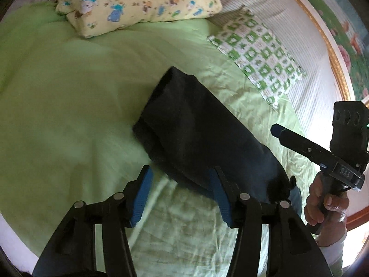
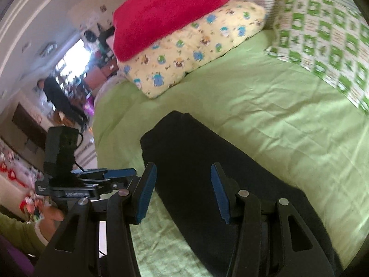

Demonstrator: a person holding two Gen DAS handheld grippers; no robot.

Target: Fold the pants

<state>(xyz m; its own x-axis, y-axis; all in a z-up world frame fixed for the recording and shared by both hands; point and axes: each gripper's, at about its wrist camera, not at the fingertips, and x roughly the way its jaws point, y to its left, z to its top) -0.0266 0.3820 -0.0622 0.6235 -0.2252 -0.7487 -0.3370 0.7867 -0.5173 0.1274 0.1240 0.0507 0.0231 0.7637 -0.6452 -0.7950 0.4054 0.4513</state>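
The dark pants (image 2: 207,161) are laid lengthwise ahead of the right gripper (image 2: 183,190) (spread wide, holding nothing); the left gripper (image 1: 180,196), likewise spread, is offset beside them.

Green-sheeted bed (image 1: 57,92) bears dark pants (image 1: 196,133), two pillows (image 1: 138,2)

Dark navy pants (image 1: 196,124), folded into a long flat bundle, lying diagonally on the green sheet (image 1: 69,92)

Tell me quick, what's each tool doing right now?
Left tool: open, holding nothing, above the dark pants.
Right tool: open, empty, over the pants.
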